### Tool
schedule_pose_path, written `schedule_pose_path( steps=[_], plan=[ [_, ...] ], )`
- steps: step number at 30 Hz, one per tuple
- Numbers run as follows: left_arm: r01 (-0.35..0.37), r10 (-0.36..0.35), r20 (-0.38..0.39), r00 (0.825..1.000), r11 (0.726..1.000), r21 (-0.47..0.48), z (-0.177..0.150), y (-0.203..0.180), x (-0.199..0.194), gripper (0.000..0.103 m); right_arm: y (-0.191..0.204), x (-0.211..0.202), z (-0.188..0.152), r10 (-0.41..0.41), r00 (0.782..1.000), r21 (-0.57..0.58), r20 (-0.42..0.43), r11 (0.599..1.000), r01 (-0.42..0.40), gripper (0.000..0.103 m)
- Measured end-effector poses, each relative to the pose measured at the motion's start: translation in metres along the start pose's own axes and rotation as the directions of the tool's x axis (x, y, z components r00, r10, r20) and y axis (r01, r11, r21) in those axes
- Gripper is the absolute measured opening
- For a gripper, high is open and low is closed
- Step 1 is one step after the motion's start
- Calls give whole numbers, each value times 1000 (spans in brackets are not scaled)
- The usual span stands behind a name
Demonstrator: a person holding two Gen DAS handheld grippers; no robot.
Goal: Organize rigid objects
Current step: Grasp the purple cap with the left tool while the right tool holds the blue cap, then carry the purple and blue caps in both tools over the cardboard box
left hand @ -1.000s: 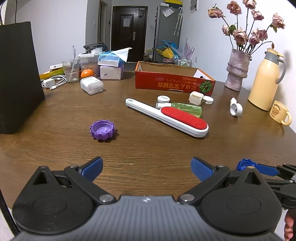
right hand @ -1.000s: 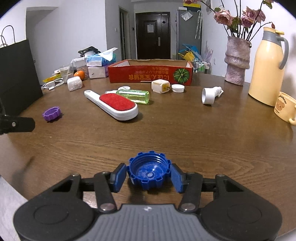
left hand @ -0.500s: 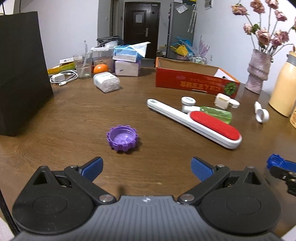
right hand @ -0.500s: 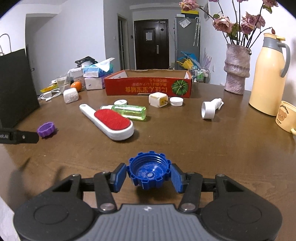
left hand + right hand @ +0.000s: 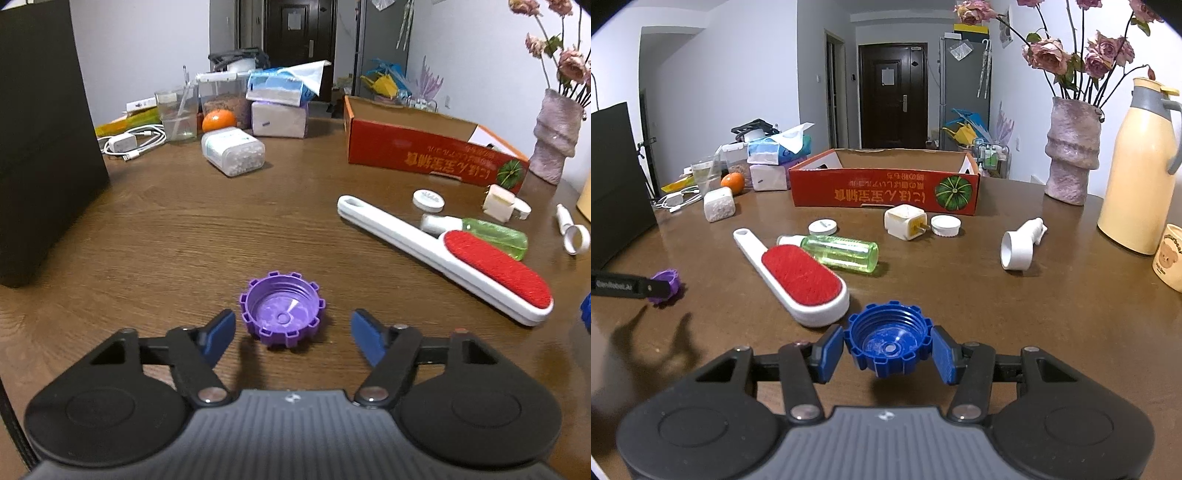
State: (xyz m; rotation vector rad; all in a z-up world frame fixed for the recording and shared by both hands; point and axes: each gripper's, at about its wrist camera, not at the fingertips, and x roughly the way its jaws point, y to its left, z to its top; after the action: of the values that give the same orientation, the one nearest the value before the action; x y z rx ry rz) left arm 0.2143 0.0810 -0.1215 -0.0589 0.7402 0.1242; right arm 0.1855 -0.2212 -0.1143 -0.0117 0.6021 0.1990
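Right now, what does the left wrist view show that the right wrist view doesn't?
Only the left wrist view: the left gripper closing around the purple cap, pads not yet touching it.

Only the right wrist view: the right gripper shut on the blue cap, plus the yellow thermos and mug.

Both: the lint brush, green bottle, red box and purple cap.

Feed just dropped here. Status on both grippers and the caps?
Left gripper closing around purple cap on table, pads not touching yet. Right gripper shut on blue cap. Nothing in the way.
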Motion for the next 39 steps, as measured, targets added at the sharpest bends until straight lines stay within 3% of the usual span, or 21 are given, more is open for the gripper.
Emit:
schedule_pose_path(
  steps=[5, 19, 39],
  plan=[
    [-4, 4, -18, 1000, 1000, 4, 5, 0, 14, 54, 1, 11, 10, -4, 1000, -9, 0, 1000, 4, 51],
    [15, -15, 2, 1000, 1000, 21, 25, -5, 21, 54, -3, 30, 34, -2, 1000, -13, 17, 1000, 2, 51],
    [158, -165, 145, 976, 986, 58, 99, -65, 7, 54, -13, 55, 93, -9, 993, 18, 120, 1000, 7, 51]
  ],
)
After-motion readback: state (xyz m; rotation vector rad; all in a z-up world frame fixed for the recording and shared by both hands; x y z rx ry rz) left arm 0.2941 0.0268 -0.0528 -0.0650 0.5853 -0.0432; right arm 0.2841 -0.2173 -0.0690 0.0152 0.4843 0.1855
